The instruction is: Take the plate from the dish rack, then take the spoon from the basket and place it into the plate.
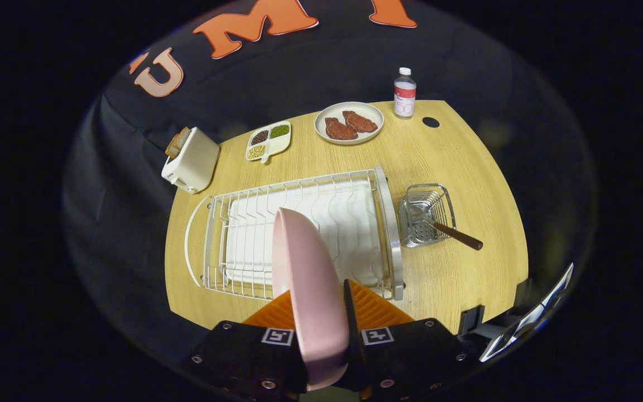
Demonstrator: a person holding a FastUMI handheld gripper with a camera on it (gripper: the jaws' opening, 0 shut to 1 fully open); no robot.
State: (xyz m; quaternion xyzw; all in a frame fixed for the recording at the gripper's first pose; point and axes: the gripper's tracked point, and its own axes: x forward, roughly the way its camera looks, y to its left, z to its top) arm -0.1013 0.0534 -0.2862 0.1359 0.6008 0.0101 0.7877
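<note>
Right now the gripper has its fingers pinching a pale pink round plate on edge, one finger each side of the rim, so plate stands upright betw. them and sticks out fwd over the white wire dish rack. Rack sits mid-desk on the light wood-grain desk, w/ a white ribbed drain mat under the wires.

Just beside the rack's right end: small silver wire basket holding a perforated metal spoon w/ dark brown wooden handle; the handle leans out over the basket's near-right rim.

Toward the desk's far edge: round beige plate w/ two reddish-brown meat pieces, near it a clear plastic bottle w/ white cap & red label by the far right corner. Left of the meat plate, white divided tray of beans/grains. At the far left corner, cream toaster w/ bread in slot.
</note>
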